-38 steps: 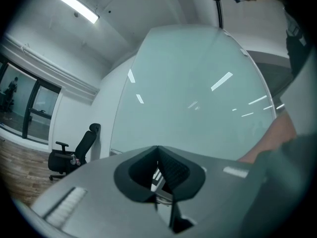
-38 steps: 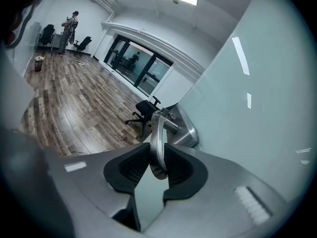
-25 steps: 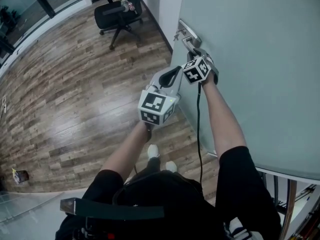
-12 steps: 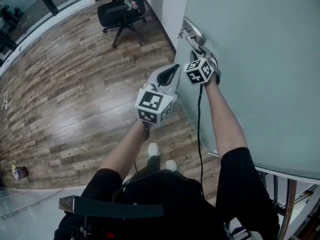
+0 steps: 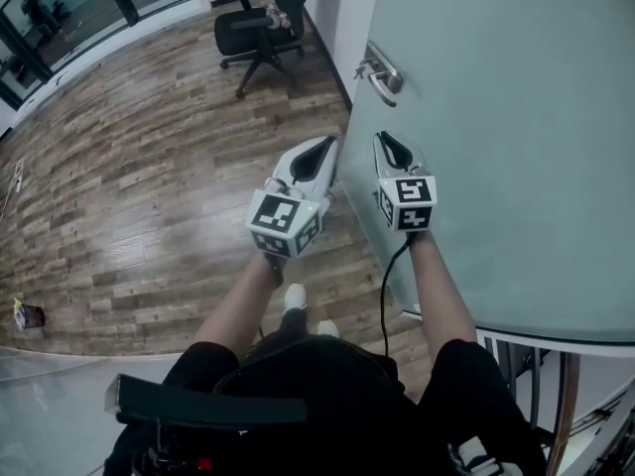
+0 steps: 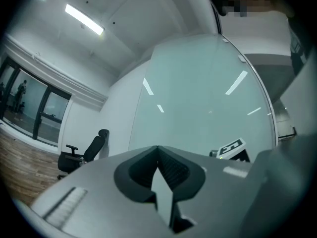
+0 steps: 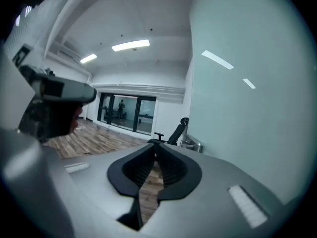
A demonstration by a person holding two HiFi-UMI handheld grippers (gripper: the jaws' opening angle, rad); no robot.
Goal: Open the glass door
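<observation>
On the far left a small thing (image 5: pixel 26 315) lies on the brown wooden floor (image 5: pixel 149 167); it is too small to tell what it is. At the top left is a wall of windows with dark frames (image 5: pixel 69 8). A black office chair (image 5: pixel 260 23) on wheels stands at the top, near a white wall (image 5: pixel 347 8).

In the middle, the person's left arm (image 5: pixel 238 310) holds out the left gripper (image 5: pixel 323 147). It hangs over the floor, just beside the edge of the glass door (image 5: pixel 516 107), and I cannot tell if it touches the door. Its jaws are pressed together at the tips and nothing is between them (its own view shows only the door through the small gap behind the tips).

Just beside it is the right gripper (image 5: pixel 383 139), with a black cable (image 5: pixel 385 286) hanging under it. Its jaws have just been closing. The tips now meet and they pinch nothing; only floor shows through the gap. It points up toward the metal door handle (image 5: pixel 382 70) but is well apart from it.

The glass door fills the whole right side. It is pale green and milky, so you cannot see through it. The handle sits near its left edge, on the side next to the chair. White shoes (image 5: pixel 296 297) show on the floor below the grippers.
</observation>
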